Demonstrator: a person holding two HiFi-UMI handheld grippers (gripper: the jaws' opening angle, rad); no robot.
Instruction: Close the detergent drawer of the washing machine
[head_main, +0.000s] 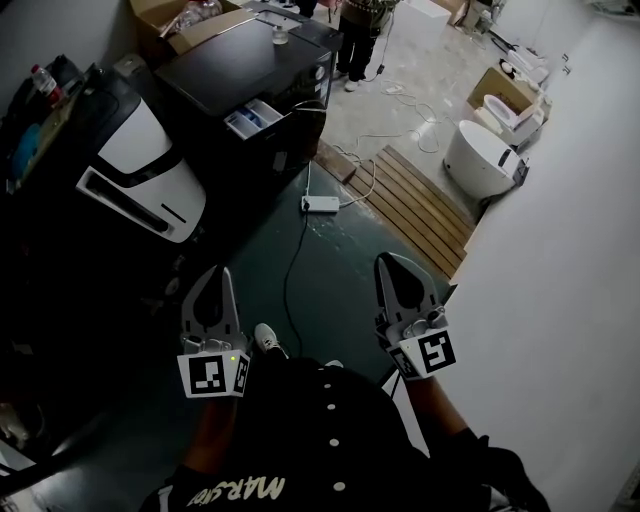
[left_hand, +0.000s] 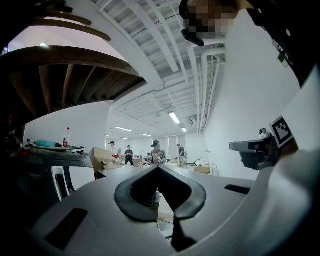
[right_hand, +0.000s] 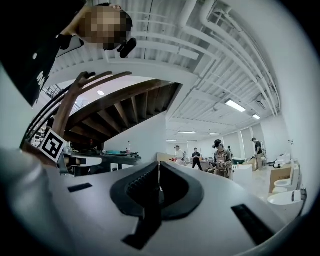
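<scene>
At the upper left of the head view we see a red-capped bottle (head_main: 41, 78) on a dark shelf. Just right of it stands a white and black appliance (head_main: 140, 165). Below these, in the lower left of the frame, our left gripper (head_main: 214, 278) points up the picture over the dark green floor (head_main: 335, 265). In the left gripper view its jaws meet at the tips (left_hand: 158, 168) with nothing between them, so we read this claw as closed and empty.

Towards the upper middle sits the dark washing machine (head_main: 255, 70). Its detergent drawer (head_main: 254, 118) is pulled out of the front, pale against the dark casing, and stands open. Both grippers are well apart from it, lower in the frame. A white power strip (head_main: 322, 204) lies on the floor just below and right of the machine, with a black cable (head_main: 290, 285) running down from it between our two grippers.

Our right gripper (head_main: 393, 265) sits in the lower middle-right, also pointing up the frame. In the right gripper view its black pads (right_hand: 142, 187) press flat together along one seam, closed on nothing.

Further right lie a slatted wooden board (head_main: 420, 205) and a white tub (head_main: 483, 158). A white wall (head_main: 560, 300) fills the right side.
</scene>
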